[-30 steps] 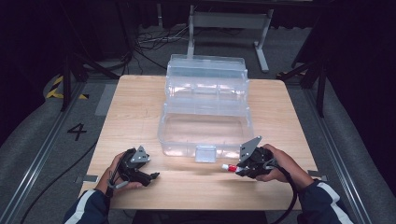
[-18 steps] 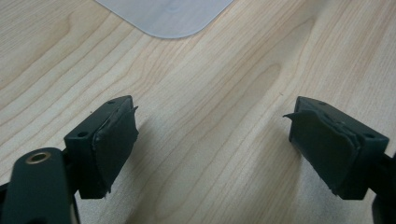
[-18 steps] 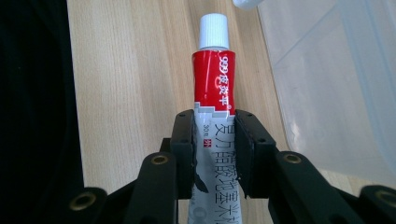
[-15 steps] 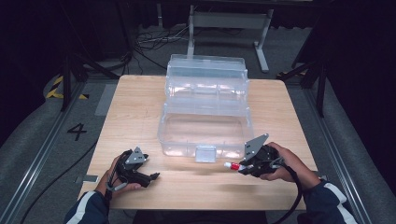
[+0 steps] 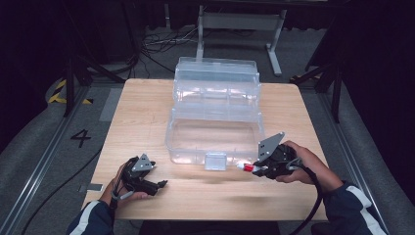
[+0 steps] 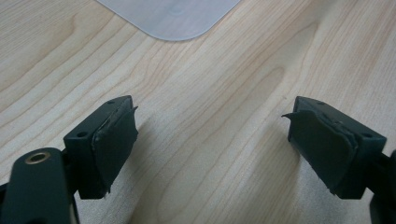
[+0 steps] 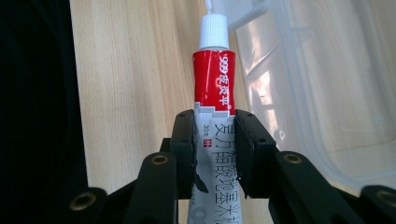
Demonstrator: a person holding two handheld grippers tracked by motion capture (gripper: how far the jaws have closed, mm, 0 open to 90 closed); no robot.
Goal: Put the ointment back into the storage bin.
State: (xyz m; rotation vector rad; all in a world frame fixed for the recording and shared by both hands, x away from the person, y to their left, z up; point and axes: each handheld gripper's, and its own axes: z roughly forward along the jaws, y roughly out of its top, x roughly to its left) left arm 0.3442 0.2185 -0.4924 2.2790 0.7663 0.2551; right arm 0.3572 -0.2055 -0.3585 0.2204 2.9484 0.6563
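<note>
The right hand-held gripper has its two jaws pressed on the flanks of one ointment tube, red toward the white cap and grey-white lower down with printed characters. In the right gripper view the tube runs straight out between the pads, cap end forward, with the clear wall of the box just to its right. From the high view the same tube is a small red and white tip poking toward the front right corner of the box, held just above the bench.

The left hand-held gripper rests low near the front left part of the bench, well apart from the other. Its jaws stand wide with nothing between them, having just been opening a little. The left gripper view shows bare wood grain between the two black pads and, at the top, a rounded pale corner of plastic that I cannot place with certainty.

One clear plastic tool box sits in the middle of the bench, lid swung back, its lower tub open, a latch at the front wall. A strip of free wood runs between the box front and the near edge, and wider bare wood lies at the left.

There are two hand-held grippers, one tube, one box.
</note>
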